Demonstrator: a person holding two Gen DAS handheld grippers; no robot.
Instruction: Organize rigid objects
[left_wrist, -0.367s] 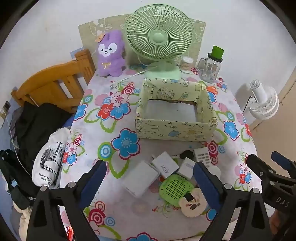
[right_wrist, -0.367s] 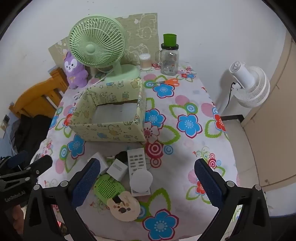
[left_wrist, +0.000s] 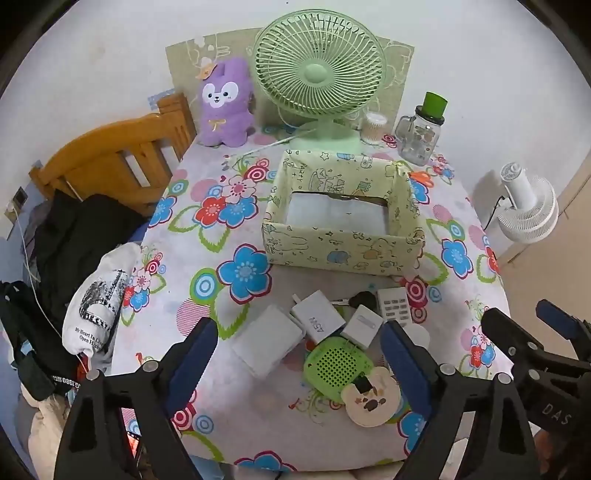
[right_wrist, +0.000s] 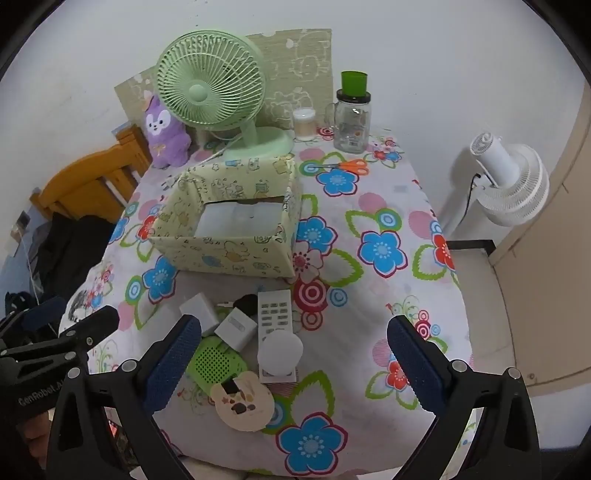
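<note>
A cluster of small items lies at the near edge of the flowered table: a flat white box (left_wrist: 267, 339), a white charger (left_wrist: 317, 317), a small white adapter (left_wrist: 364, 326), a green speaker (left_wrist: 336, 363), a round bear-face piece (left_wrist: 369, 400), a white remote (right_wrist: 275, 308), a white round disc (right_wrist: 279, 350) and a black key (right_wrist: 245, 302). Behind them stands an open yellow-green patterned box (left_wrist: 343, 218), its inside bare. My left gripper (left_wrist: 299, 358) hovers open above the cluster. My right gripper (right_wrist: 293, 332) hangs open beside it, holding nothing.
At the table's back stand a green fan (left_wrist: 319, 74), a purple plush (left_wrist: 223, 107), a glass jar with a green lid (left_wrist: 419, 136) and a small cup (left_wrist: 373, 127). Orange scissors (right_wrist: 347, 166) lie back right. A wooden chair (left_wrist: 110, 158) with clothes is left, a white fan (right_wrist: 513, 184) right.
Both views have shifted only slightly. Nothing on the table has moved and both grippers stay open.
</note>
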